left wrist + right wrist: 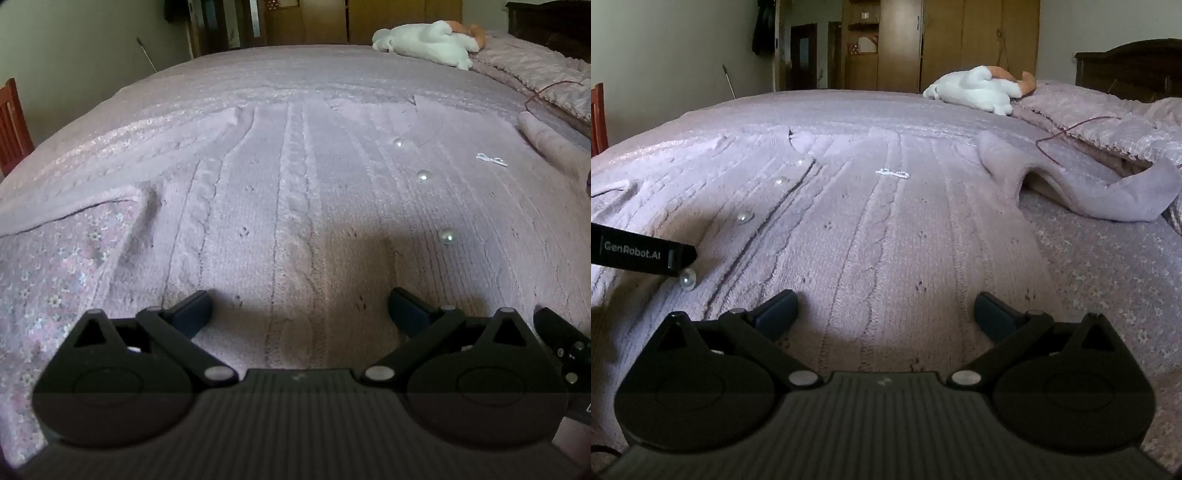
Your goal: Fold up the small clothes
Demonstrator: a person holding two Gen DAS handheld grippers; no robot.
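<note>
A lilac cable-knit cardigan [295, 206] with pearl buttons [447, 235] lies spread flat on the bed, its front facing up. My left gripper [299, 308] hovers open just above its lower left half, nothing between the fingers. My right gripper [885, 308] is open too, low over the cardigan's [886, 236] right half. A sleeve [1082, 192] lies crumpled out to the right. The left gripper's black body [639, 254] pokes in at the left edge of the right wrist view, beside a pearl button [687, 278]. A small beaded bow [893, 172] decorates the chest.
The bed wears a pinkish floral cover [55, 288]. A white and orange plush toy [979, 90] rests at the far side by the pillows [1108, 129]. A dark headboard [1130, 70] stands at the right, a red wooden chair [13, 125] at the left, wardrobes [960, 40] behind.
</note>
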